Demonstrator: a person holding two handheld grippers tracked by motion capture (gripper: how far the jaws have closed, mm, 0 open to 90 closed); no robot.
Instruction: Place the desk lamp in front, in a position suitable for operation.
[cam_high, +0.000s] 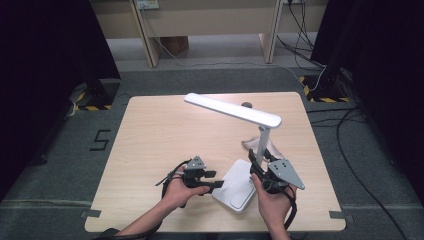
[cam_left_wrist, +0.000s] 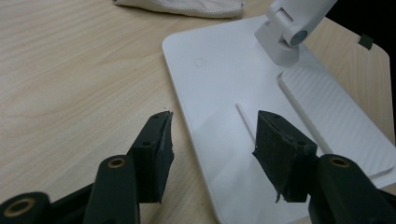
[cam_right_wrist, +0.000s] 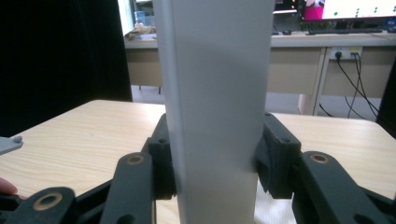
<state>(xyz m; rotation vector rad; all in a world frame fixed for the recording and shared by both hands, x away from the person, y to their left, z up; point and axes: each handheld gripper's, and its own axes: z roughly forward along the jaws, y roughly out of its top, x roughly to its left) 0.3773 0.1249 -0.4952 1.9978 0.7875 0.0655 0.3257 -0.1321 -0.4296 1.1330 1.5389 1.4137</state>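
A light wooden table (cam_high: 160, 135) carries a white desk lamp (cam_high: 235, 111) at its near right, its flat base (cam_left_wrist: 219, 84) lying on the wood. The right gripper (cam_high: 260, 167) has its 2 jaws closed against the lamp's upright arm (cam_right_wrist: 215, 107). The left gripper (cam_left_wrist: 212, 140) hangs with its jaws spread wide and empty over the base's near edge. A pale cloth (cam_left_wrist: 182, 7) lies beyond the base.

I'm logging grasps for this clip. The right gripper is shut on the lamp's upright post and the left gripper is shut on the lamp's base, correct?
Not quite. The left gripper is open, its jaws apart over the lamp's base, as the left gripper view shows. The right gripper is indeed shut on the lamp's upright post.
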